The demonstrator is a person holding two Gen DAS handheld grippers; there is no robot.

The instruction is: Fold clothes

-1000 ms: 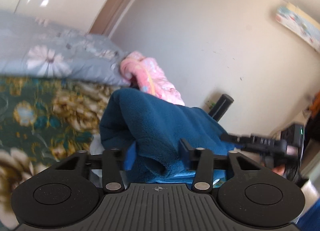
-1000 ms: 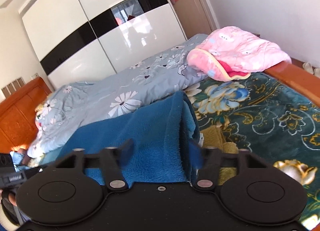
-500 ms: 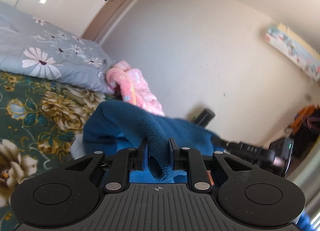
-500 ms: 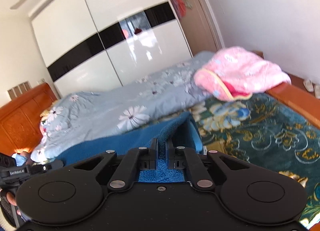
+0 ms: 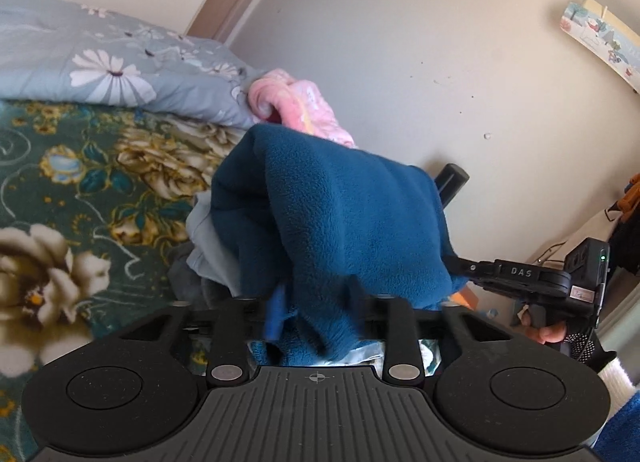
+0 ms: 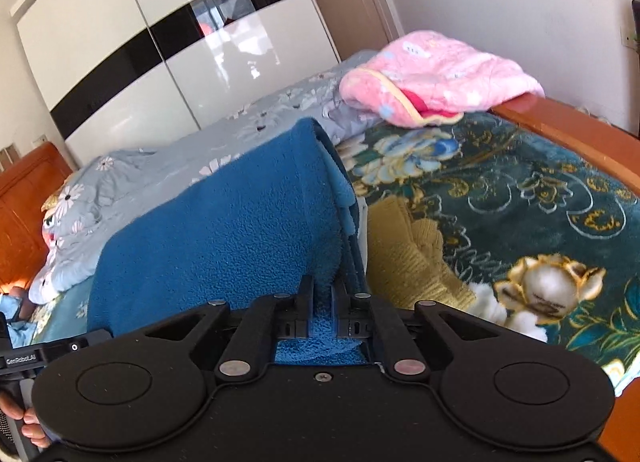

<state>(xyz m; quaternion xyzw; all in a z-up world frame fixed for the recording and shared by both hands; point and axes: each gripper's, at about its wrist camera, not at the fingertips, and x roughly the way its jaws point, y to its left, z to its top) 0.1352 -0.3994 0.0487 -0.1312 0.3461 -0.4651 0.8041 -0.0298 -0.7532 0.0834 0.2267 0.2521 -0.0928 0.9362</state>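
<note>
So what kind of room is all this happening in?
A bedroom, it seems. There is a bed with a green floral blanket and a grey daisy-print duvet, a wooden headboard, and a glossy sliding-door wardrobe. The grippers hold a blue fleece garment over it.

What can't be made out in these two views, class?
Left wrist view: whether the left claw grips the blue fleece; tips blurred, fabric draped over them.
Left wrist view: grey garment, shape buried under fleece.
Right wrist view: yellow knit, extent hidden by fleece and right claw.
</note>
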